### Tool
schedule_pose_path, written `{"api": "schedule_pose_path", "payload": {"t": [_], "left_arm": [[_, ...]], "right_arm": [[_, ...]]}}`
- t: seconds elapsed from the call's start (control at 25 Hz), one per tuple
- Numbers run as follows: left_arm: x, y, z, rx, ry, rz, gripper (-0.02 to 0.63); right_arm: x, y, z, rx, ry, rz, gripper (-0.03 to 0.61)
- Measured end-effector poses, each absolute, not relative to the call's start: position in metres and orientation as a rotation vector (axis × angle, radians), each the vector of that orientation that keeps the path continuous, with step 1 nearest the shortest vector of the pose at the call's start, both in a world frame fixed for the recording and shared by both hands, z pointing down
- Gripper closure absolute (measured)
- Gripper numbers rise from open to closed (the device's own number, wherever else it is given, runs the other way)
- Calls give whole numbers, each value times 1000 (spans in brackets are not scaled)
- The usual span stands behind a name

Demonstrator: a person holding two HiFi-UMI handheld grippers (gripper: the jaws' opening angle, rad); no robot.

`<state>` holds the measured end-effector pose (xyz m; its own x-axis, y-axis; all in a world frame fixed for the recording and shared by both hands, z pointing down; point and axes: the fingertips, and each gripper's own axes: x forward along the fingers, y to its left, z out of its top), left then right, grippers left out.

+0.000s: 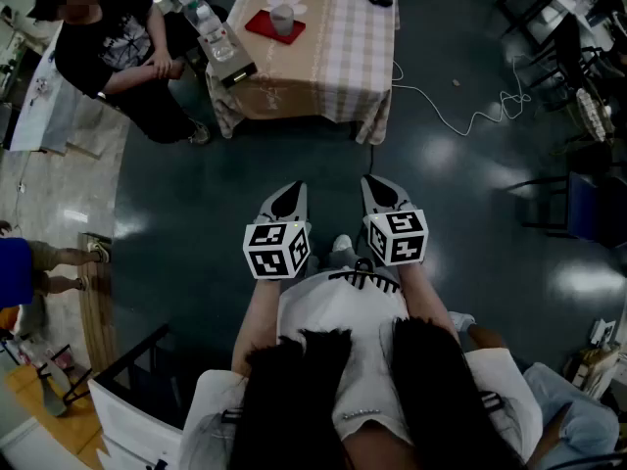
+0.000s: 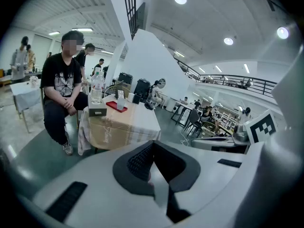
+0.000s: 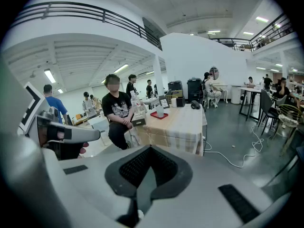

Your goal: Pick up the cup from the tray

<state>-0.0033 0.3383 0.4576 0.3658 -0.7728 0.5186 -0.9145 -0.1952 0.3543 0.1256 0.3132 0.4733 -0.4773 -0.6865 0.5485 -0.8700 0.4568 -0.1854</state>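
I judge the task as not begun. The cup [image 1: 282,18] stands upright on the red tray [image 1: 261,27], far ahead of me on the cloth-covered table [image 1: 328,67], toward that table's left side. Nothing touches it. A seated person [image 1: 113,47] is just left of the table, hands together, clear of the tray.

Both of my tools are near my body, well apart from the table, with a wide stretch of dark floor between. The left gripper [image 1: 290,196] points forward with its jaws pressed together and nothing between them. Its own view shows the two dark pads meeting along a line, with the table small in the distance above. The right gripper [image 1: 382,192] is the same: jaws closed flat on each other, empty, held level beside the left one.

So everything is left to do, as I read it: walk up to the table, open one gripper's jaws, bring them around the cup, close them, and lift it off the tray. The right gripper view has the cup nearly straight ahead, so I reckon that one is the better placed. A white cable [image 1: 460,116] lies on the floor right of the table, and I would mind my feet there.
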Motion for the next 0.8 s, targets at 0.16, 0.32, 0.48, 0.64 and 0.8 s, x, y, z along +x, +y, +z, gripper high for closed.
{"api": "schedule_pose_path", "payload": {"t": [0.16,0.32,0.48,0.64,0.8], "left_arm": [[-1,334,462,1982,-1449,277,607],[3,333,464,1983,-1451,286,607],[8,331,465,1985,-1455,294,607],[12,328,466,1972,-1468,298,607],[22,326,470,1972,-1474,310,607]], "right_arm": [[126,310,477,1283,-2293,557,572],[121,312,482,1242,-2291,509,572],[125,308,480,1235,-2304,514,572],[135,301,480,1260,-2309,533,572],[152,297,495,1246,-2231,524,569]]}}
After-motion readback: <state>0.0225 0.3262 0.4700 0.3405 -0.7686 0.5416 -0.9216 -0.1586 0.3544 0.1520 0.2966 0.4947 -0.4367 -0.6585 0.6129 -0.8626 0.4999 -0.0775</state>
